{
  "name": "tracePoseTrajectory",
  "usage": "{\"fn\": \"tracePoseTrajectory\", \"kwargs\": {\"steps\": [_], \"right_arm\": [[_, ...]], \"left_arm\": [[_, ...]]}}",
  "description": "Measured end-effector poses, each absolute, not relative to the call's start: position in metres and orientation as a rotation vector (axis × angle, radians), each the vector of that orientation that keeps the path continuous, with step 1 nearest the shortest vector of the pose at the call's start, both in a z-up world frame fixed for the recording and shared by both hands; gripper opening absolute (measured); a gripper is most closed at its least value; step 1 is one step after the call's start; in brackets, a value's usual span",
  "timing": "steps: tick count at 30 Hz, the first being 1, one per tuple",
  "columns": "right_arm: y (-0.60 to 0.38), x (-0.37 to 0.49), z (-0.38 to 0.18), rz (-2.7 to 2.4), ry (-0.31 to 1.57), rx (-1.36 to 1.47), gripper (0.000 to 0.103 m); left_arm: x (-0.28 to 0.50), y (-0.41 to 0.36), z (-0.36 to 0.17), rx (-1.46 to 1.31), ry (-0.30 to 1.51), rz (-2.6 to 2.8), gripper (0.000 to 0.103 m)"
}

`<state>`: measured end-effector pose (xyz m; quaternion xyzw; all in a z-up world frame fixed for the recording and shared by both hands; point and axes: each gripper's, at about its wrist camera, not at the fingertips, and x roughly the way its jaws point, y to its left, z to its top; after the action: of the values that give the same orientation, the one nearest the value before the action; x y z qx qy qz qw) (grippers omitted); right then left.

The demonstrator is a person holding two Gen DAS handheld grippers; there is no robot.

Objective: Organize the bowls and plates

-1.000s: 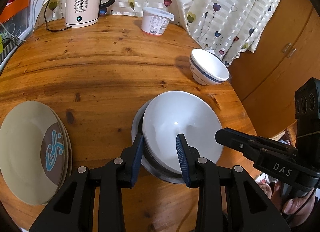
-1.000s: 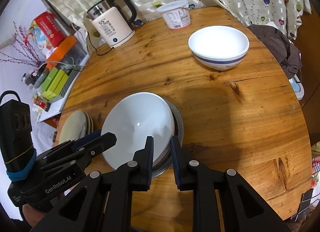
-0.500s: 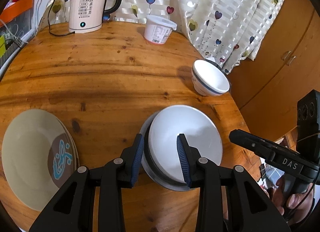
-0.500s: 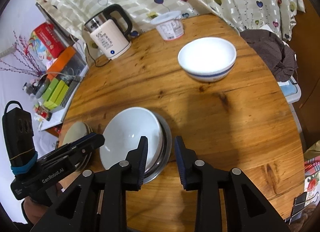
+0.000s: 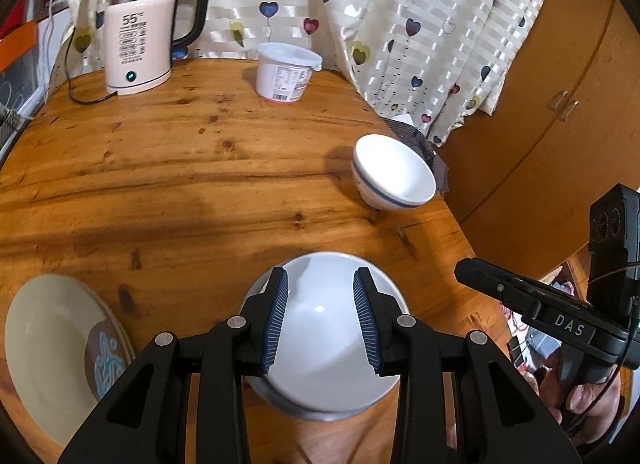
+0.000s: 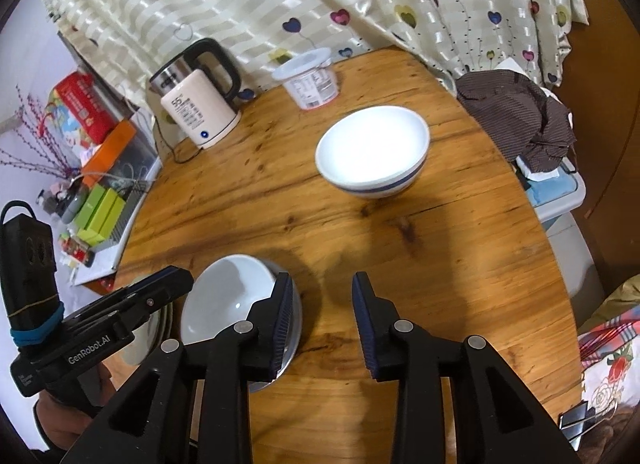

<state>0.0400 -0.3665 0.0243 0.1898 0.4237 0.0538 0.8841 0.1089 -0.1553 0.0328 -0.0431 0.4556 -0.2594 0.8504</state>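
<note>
Bowls stacked near the front edge of the tabletop (image 5: 192, 168): a white bowl (image 5: 320, 328) sat nested in a grey metal bowl (image 5: 336, 415), of which only a thin rim showed. Left gripper (image 5: 320, 324) hovered above this stack, jaws parted, pads clear of the rim, gripping nothing; its fingers hid much of the white bowl's near side. Right gripper (image 6: 320, 320) sat beside the stack over bare wood, released, jaws having just been opening, nothing between them. In the right wrist view the stack was partly covered by the left gripper's body and the right gripper's left finger. White bowl held nothing. Further out, a blue-banded bowl (image 6: 372, 152) stood alone and empty, near the far right edge, well apart from the stack. Cream plates (image 5: 60, 352) lay stacked at the left, cut off by the frame; how many could not be told. At the back stood a kettle (image 5: 140, 48) and a lidded tub (image 5: 286, 74), contents hidden.
</note>
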Motion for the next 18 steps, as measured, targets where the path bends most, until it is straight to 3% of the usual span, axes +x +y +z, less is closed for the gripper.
{"fn": "tracePoseTrajectory", "kwargs": {"steps": [18], "right_arm": [[-0.401, 0.065, 0.027, 0.045, 0.864, 0.416, 0.030]], "left_arm": [[0.146, -0.207, 0.041, -0.028, 0.959, -0.599, 0.035]]}}
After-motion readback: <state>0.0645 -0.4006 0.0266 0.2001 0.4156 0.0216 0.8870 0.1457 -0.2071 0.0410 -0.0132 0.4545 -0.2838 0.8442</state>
